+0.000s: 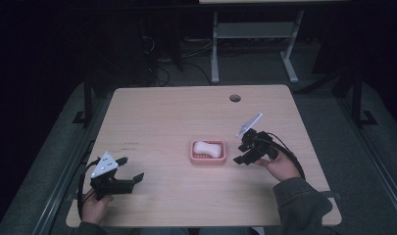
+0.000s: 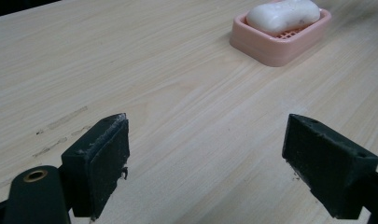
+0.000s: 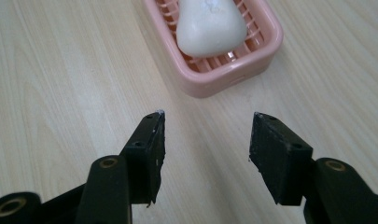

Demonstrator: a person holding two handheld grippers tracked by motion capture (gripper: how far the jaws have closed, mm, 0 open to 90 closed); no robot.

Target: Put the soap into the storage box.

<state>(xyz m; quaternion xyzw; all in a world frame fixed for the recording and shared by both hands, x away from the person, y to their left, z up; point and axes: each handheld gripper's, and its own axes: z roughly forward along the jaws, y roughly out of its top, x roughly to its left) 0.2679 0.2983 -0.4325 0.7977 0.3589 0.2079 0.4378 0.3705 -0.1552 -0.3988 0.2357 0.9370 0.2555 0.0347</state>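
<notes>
White soap bar (image 1: 208, 148) in a pink slotted plastic dish (image 1: 208, 159), mid-way across the pale wooden bench (image 1: 186, 117).
The right hand-held gripper (image 1: 239, 153) sits just beside the dish, jaws apart and empty; the left hand-held gripper (image 1: 130, 169) rests well apart near the bench's front-left corner, jaws spread wide, gripping nothing.

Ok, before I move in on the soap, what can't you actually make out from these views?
- Underside of the white soap bar: hidden by the pink soap dish in every view.
- Far end of the soap and dish: cut off by the top edge in the right gripper view.
- Dish's right corner: cut off by the frame edge in the left gripper view.
- Marks on the table: too small in the high view to identify.
- Room beyond the table: too dark.
</notes>
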